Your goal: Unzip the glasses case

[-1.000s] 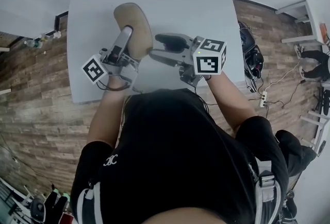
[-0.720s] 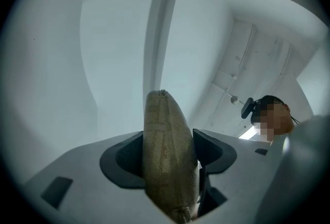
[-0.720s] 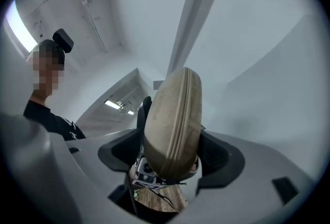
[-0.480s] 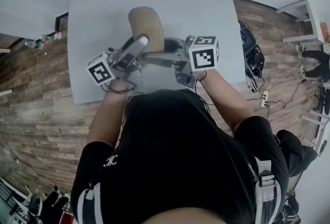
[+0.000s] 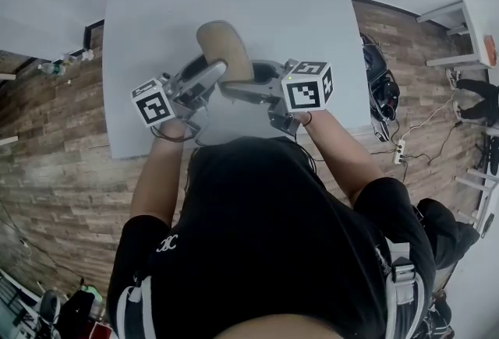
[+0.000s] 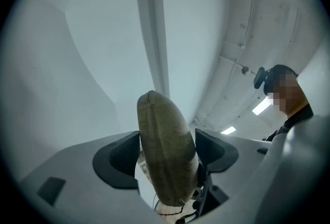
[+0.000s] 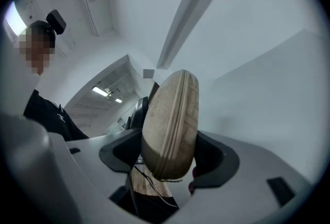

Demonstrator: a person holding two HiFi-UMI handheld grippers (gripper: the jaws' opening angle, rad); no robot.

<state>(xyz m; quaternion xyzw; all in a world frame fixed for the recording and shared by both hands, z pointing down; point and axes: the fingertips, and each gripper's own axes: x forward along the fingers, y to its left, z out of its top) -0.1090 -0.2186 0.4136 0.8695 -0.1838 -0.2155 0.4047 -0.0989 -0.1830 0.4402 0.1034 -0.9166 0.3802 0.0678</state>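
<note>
Right gripper [image 7: 170,156] has come in beside the left gripper [image 6: 166,155]; both, jaws just widened, clasp the glasses case [image 5: 224,45]. Zipper [image 7: 178,120] remains shut; unzipping judged not begun.

The left forearm [image 5: 158,174] and right forearm [image 5: 343,149] reach forward and converge. The left gripper [image 5: 218,68] and right gripper [image 5: 236,82] meet tip to tip. The jaws of both have just been opening and stand wide, their pads against the glasses case [image 5: 226,45] between them.
</note>
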